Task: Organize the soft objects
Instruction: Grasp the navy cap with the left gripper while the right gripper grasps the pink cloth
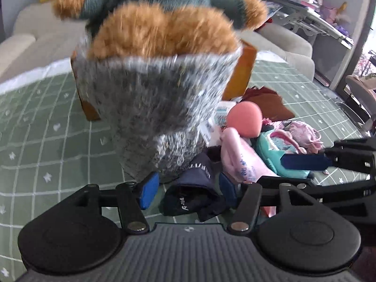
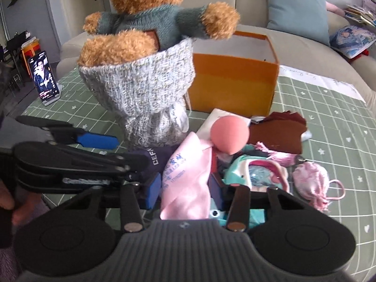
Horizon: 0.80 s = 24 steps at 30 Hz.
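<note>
A brown teddy bear [image 2: 145,18] in a teal sweater sits in a grey knitted hat [image 2: 145,89] on the green checked cloth, in front of an orange box [image 2: 232,82]. The bear [image 1: 162,30] and hat [image 1: 152,103] fill the left wrist view. My left gripper [image 1: 188,191] is open around a dark navy cap [image 1: 195,195]. My right gripper [image 2: 185,189] is open with a pink cloth [image 2: 188,178] lying between its fingers. A pink ball [image 2: 229,134], a teal and pink bag [image 2: 256,174], a pink pouch [image 2: 310,178] and a brown cloth [image 2: 275,134] lie in a pile.
A phone on a stand [image 2: 44,77] is at the cloth's left edge. A beige sofa [image 2: 246,0] with a blue cushion [image 2: 298,7] runs behind the box. A cluttered shelf [image 1: 305,7] stands at the far right in the left wrist view.
</note>
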Available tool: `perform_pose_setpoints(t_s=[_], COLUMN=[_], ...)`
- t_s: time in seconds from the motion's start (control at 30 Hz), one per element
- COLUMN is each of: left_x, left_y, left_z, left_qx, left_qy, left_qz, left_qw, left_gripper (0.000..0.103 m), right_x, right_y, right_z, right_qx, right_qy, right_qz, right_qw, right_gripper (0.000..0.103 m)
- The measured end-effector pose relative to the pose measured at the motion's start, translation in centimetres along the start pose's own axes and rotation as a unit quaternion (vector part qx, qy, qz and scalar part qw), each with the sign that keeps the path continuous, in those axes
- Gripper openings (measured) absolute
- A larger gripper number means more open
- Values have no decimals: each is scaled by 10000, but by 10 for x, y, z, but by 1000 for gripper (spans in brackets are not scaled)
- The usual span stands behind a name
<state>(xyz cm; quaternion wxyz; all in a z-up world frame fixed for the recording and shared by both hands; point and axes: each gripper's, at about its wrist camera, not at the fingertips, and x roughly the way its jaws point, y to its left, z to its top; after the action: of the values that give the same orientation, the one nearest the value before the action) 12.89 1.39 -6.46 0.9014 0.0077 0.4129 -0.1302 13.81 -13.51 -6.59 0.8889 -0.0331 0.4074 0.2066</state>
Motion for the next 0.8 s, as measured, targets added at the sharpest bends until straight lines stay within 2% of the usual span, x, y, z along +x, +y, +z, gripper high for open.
perform_pose_setpoints(t_s=[0.07, 0.17, 0.23, 0.3, 0.37, 0.4, 0.43, 0.63, 0.8], left_x=[10, 20, 25, 28, 29, 28, 28, 17, -4], left_y=[3, 7, 8, 9, 8, 8, 7, 10, 8], left_z=[-1, -1, -2, -3, -3, -3, -3, -2, -3], left_qx=[-141, -313, -339, -370, -392, -390, -374, -365, -353], left_qy=[132, 282, 336, 419, 449, 448, 428, 309, 82], left_qz=[-17, -28, -23, -78, -145, -147, -140, -7, 147], left_qw=[9998, 9991, 9989, 9984, 9981, 9981, 9983, 9989, 9992], left_gripper=[66, 54, 38, 29, 19, 9, 6, 4, 4], right_x=[6, 14, 16, 13, 10, 8, 7, -5, -26], right_y=[1, 4, 7, 8, 8, 8, 8, 3, 1], right_z=[-1, -2, -2, -2, -1, -1, -1, 0, 1], right_qx=[55, 110, 48, 41, 69, 93, 124, 309, 390], right_qy=[110, 244, 239, 191, 130, 114, 105, -87, -487], right_qz=[67, 154, 142, 154, 150, 152, 173, 153, 109], right_qw=[9999, 9995, 9996, 9997, 9998, 9998, 9997, 9994, 9980], right_gripper=[28, 13, 9, 3, 1, 1, 1, 1, 1])
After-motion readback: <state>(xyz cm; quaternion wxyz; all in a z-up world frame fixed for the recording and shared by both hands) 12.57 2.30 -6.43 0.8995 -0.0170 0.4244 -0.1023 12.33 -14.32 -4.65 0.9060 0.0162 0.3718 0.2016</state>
